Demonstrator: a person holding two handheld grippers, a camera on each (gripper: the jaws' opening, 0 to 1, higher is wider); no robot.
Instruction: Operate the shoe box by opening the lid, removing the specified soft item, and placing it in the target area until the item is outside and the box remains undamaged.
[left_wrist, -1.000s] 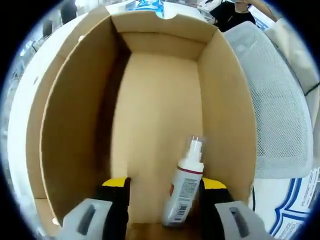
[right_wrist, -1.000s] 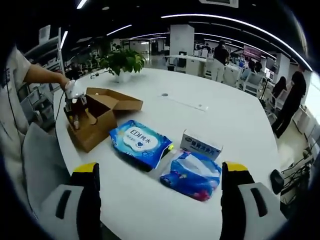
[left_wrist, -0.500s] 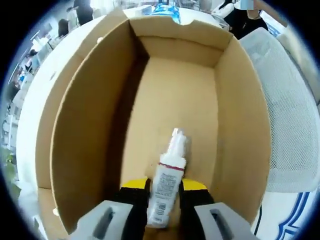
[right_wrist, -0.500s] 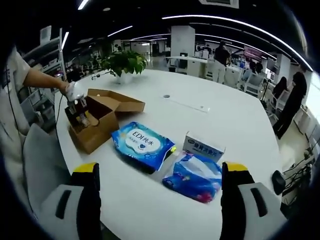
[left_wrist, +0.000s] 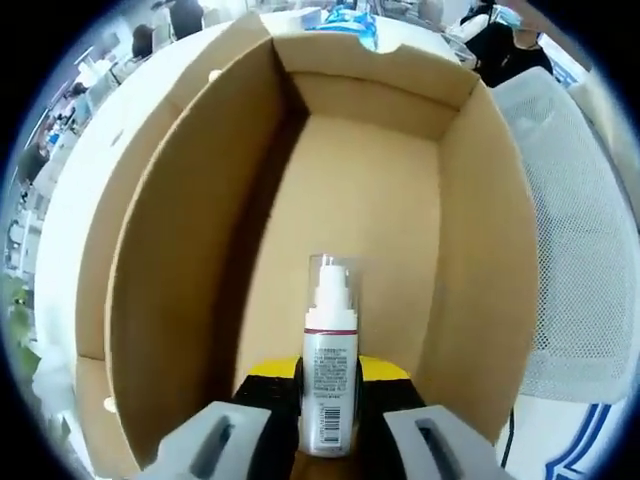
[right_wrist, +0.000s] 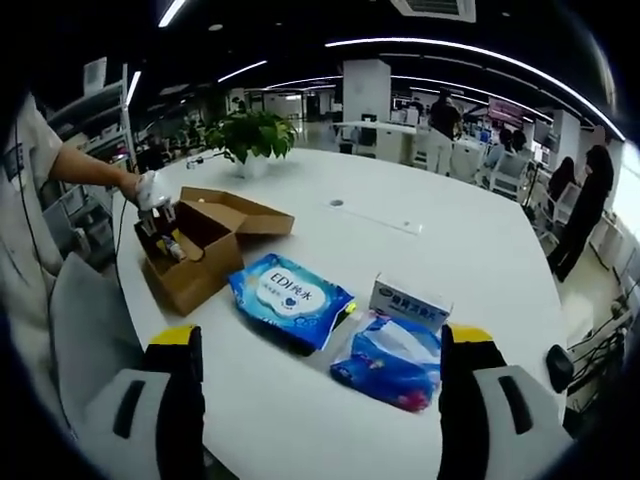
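Left claw (left_wrist: 328, 385) is clamped on the spray bottle (left_wrist: 328, 375), low inside the open shoe box (left_wrist: 180, 250) near the surface's (right_wrist: 330, 250) left edge. Risk: smooth bottle slipping, or the claw scraping cardboard on lift-out. Right claw (right_wrist: 318, 385) hangs wide open, empty.

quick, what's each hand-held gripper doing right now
Left hand-held gripper: closed on the spray bottle inside the shoe box.
Right hand-held gripper: open, holding nothing, above the white table.

A large white oval table (right_wrist: 420, 240) carries an open brown cardboard shoe box (right_wrist: 195, 265). Just beside the box lies a blue wet-wipe pack (right_wrist: 290, 297); further from the box, a small white carton (right_wrist: 410, 303) and a blue crinkled tissue pack (right_wrist: 390, 360); beyond the box, a potted green plant (right_wrist: 252, 140).
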